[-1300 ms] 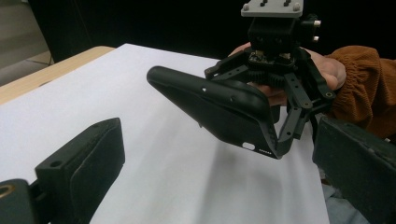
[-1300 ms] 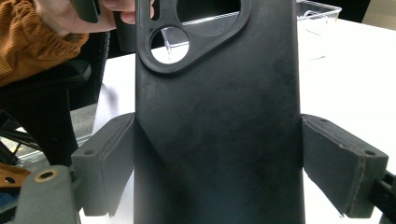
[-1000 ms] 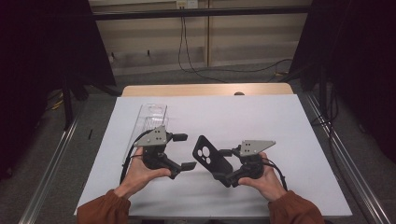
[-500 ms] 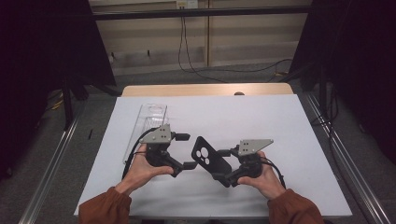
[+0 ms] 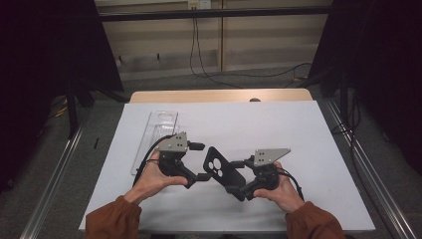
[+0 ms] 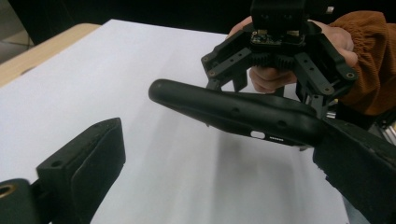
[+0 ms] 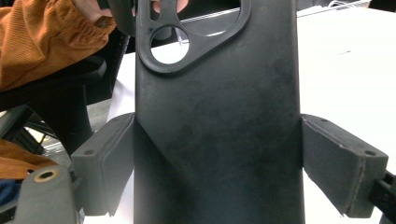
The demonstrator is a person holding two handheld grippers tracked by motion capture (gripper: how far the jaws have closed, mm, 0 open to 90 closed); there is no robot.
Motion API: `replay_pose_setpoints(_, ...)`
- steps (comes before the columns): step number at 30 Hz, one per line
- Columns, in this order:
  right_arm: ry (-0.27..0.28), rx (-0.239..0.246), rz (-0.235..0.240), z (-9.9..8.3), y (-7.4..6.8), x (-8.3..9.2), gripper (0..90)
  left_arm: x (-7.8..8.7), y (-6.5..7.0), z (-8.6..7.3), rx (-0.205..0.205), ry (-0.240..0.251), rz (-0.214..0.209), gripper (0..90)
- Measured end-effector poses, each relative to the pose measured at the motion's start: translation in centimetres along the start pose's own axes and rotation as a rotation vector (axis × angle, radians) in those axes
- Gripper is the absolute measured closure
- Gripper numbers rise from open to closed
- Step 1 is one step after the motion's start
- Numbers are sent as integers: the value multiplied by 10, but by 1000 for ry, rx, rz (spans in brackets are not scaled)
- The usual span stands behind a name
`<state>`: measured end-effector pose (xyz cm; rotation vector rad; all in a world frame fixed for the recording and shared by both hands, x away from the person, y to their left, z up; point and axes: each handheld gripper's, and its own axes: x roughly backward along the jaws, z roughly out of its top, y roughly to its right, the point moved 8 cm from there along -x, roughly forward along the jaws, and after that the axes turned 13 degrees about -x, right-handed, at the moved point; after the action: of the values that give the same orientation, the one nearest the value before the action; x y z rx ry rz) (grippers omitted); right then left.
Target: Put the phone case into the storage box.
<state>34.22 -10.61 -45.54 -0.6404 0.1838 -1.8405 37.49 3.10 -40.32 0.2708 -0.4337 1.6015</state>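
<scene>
One clear plastic tray (image 5: 155,135) lies beside the left gripper (image 5: 199,162).

A white sheet (image 5: 298,149) covers most of a light wooden table (image 5: 219,95), leaving a bare wooden strip along the far edge. A clear plastic package (image 5: 155,134) lies flat on the sheet toward its left side. Beyond the table, black cables (image 5: 219,74) trail over a grey floor (image 5: 209,79) beside a pale wall. Dark curtains (image 5: 45,59) hang on both sides.
</scene>
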Motion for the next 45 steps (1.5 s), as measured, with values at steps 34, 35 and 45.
replay_pose_setpoints(34,-47,6,109,-4,-8,-4,146,-4,11,5,-49,6,-134,50)
replay_pose_setpoints(35,-47,6,109,-4,-8,-4,146,-5,12,5,-47,10,-141,50)
replay_pose_setpoints(45,-53,9,125,-5,-10,-4,146,-5,15,6,-55,15,-183,83)
